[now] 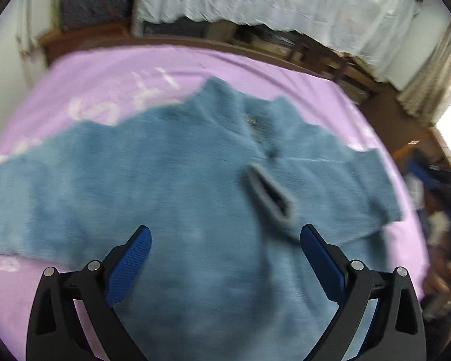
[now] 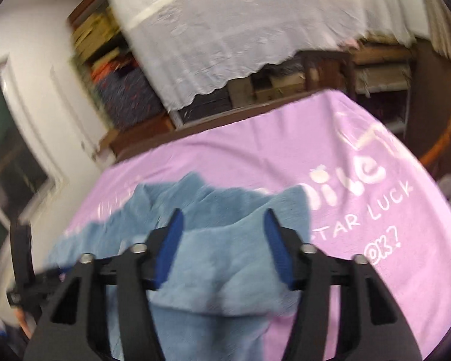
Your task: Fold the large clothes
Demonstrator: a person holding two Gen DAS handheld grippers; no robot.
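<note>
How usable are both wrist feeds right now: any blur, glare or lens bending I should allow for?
Left wrist view: motion blur smears the fuzzy blue sweater and the lilac printed blanket; a blown-out window glares at the right edge; the open left gripper stays sharp. Right wrist view: similar smear, fisheye bending the room edges, though the blanket's lettering stays partly legible; the right gripper is crisp.

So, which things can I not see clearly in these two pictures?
- Left wrist view: the small label at the blue sweater's collar is too blurred to read.
- Left wrist view: the sweater's hem is cut off by the bottom edge and the left gripper.
- Right wrist view: the white print on the purple blanket is partly covered by the sweater.
- Right wrist view: the right gripper hides the cloth beneath it.
</note>
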